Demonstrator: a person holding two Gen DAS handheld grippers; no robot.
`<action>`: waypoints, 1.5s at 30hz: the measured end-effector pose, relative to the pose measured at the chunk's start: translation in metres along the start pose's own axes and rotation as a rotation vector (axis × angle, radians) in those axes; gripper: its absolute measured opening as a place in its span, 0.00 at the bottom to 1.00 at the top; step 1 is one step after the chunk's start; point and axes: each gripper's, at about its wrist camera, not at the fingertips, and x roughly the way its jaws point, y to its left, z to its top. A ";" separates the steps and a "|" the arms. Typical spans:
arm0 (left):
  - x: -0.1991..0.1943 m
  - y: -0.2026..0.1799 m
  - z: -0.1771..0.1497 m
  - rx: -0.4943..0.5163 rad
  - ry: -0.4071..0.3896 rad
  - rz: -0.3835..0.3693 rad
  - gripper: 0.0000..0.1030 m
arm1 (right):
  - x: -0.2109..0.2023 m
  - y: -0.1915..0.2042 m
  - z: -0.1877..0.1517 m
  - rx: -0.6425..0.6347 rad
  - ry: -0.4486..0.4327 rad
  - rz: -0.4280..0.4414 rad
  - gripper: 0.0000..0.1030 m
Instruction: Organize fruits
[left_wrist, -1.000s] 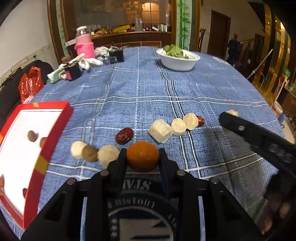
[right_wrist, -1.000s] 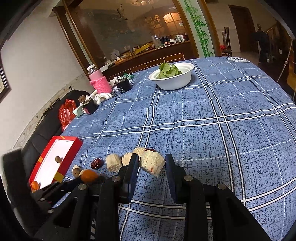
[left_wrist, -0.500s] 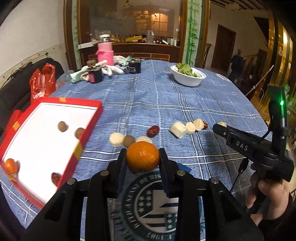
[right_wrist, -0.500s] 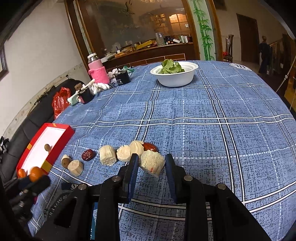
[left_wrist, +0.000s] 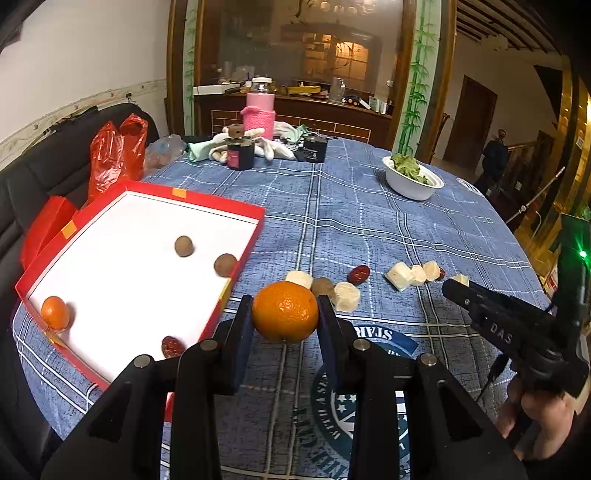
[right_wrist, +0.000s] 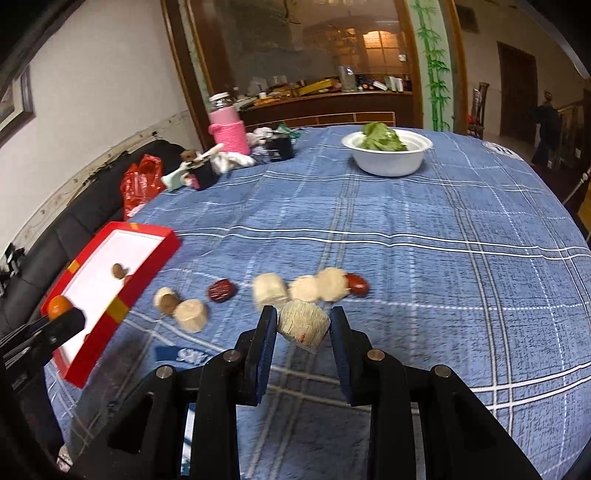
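White wall (left_wrist: 92, 55) w/ patterned border strip; black sofa (left_wrist: 33, 173) at left. Wood-framed glass partition (left_wrist: 295, 48) w/ bamboo-painted pillars (left_wrist: 415, 92), cluttered sideboard (left_wrist: 295, 107) below. Dark wooden door (left_wrist: 469, 118) at right, warm lamp glow behind glass.

The left tongs (left_wrist: 284, 317), clamped on the round orange mandarin (left_wrist: 284, 312), lifted off the blue checked tablecloth (left_wrist: 351, 221) and swung left toward the shallow red-rimmed white tray (left_wrist: 236, 212). The right tongs (right_wrist: 303, 325) carried the pale cream fibrous chunk (right_wrist: 303, 326) slightly leftward.
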 end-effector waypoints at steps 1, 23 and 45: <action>-0.001 0.002 0.000 -0.003 -0.004 0.003 0.30 | -0.002 0.006 0.000 -0.012 -0.003 0.007 0.29; -0.012 0.094 0.008 -0.177 -0.044 0.155 0.30 | -0.015 0.096 0.007 -0.132 -0.042 0.146 0.29; 0.007 0.145 0.009 -0.240 0.009 0.308 0.30 | 0.016 0.198 0.021 -0.281 -0.009 0.285 0.29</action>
